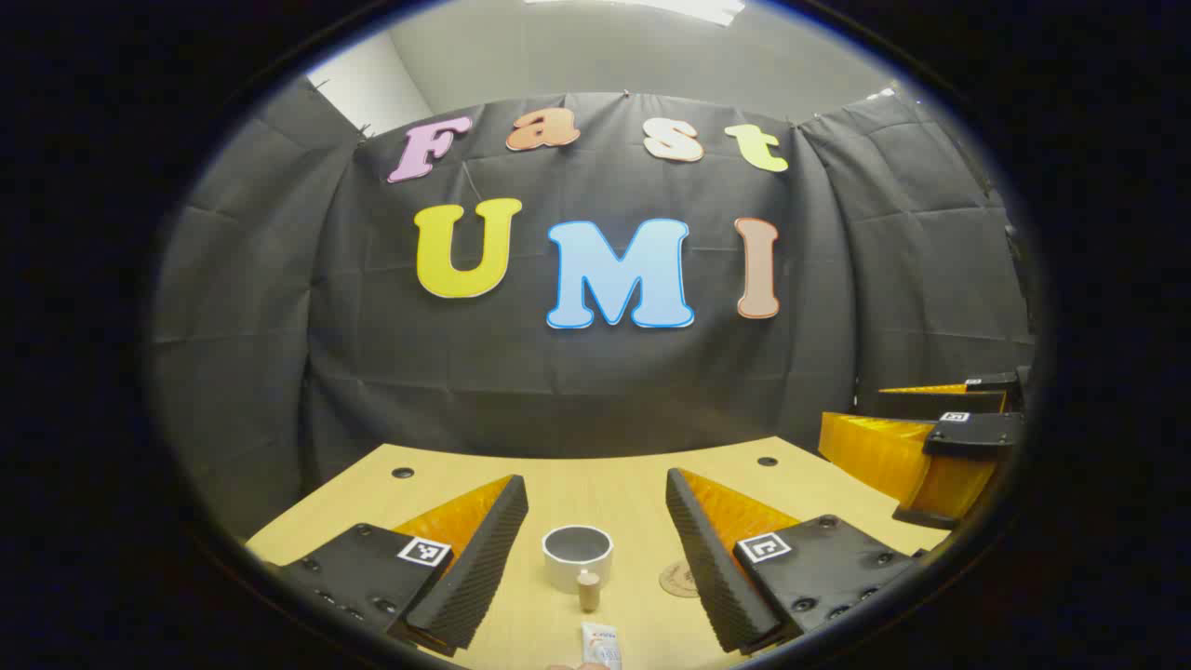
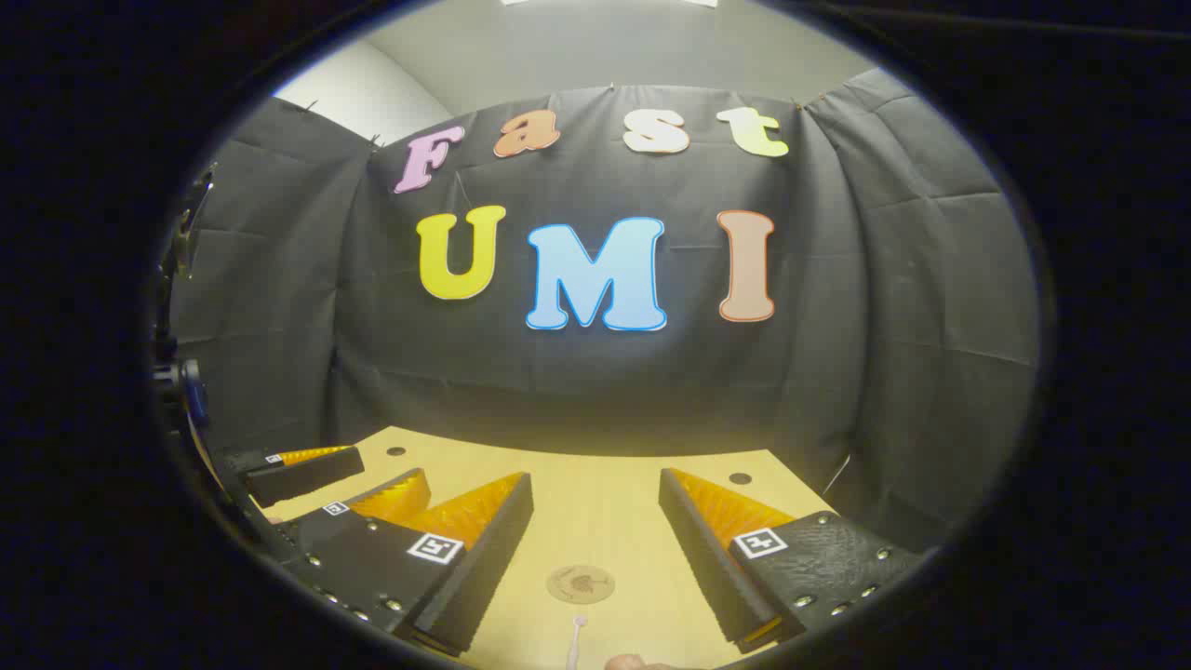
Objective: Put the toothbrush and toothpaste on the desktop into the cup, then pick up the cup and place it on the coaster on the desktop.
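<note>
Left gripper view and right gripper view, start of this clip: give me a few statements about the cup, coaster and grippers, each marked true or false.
1. The cup stands upright on the table. True.
2. The cup already sits on the coaster. False: the coaster lies bare, beside the cup.
3. The left gripper is open and holds nothing. True.
4. The right gripper is shut on the toothbrush. False: it is open, and the toothbrush lies on the table below it.
5. The toothpaste is inside the cup. False: it lies on the table, nearer the camera than the cup.
</note>
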Demonstrator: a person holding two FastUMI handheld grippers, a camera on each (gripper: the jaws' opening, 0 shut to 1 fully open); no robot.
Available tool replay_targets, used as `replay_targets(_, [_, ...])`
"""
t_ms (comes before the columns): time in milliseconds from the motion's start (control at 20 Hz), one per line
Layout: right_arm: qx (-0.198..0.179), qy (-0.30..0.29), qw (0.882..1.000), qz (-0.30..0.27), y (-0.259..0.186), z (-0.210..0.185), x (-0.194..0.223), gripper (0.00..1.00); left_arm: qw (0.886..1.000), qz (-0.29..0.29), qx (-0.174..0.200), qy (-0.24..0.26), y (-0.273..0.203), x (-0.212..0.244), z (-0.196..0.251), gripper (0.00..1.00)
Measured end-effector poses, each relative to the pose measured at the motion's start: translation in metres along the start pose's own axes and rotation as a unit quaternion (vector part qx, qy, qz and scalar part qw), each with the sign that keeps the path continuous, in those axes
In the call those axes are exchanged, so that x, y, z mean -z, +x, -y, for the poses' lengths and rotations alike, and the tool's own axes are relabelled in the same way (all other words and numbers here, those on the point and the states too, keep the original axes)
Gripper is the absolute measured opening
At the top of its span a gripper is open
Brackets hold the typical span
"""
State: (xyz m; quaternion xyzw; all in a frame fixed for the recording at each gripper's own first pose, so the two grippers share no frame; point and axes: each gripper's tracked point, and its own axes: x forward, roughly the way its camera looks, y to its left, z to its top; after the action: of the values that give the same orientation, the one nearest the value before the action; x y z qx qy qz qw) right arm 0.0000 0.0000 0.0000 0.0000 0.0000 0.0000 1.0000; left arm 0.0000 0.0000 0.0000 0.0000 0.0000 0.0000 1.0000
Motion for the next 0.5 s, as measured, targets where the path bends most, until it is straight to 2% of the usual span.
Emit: replay_targets(500, [-0.003,-0.002,1.0,-0.005,0.0061,0.0005,0.0005,0.9,1.0,-0.003,0.003,0.0,0.0026,0.002,0.0011,0.95])
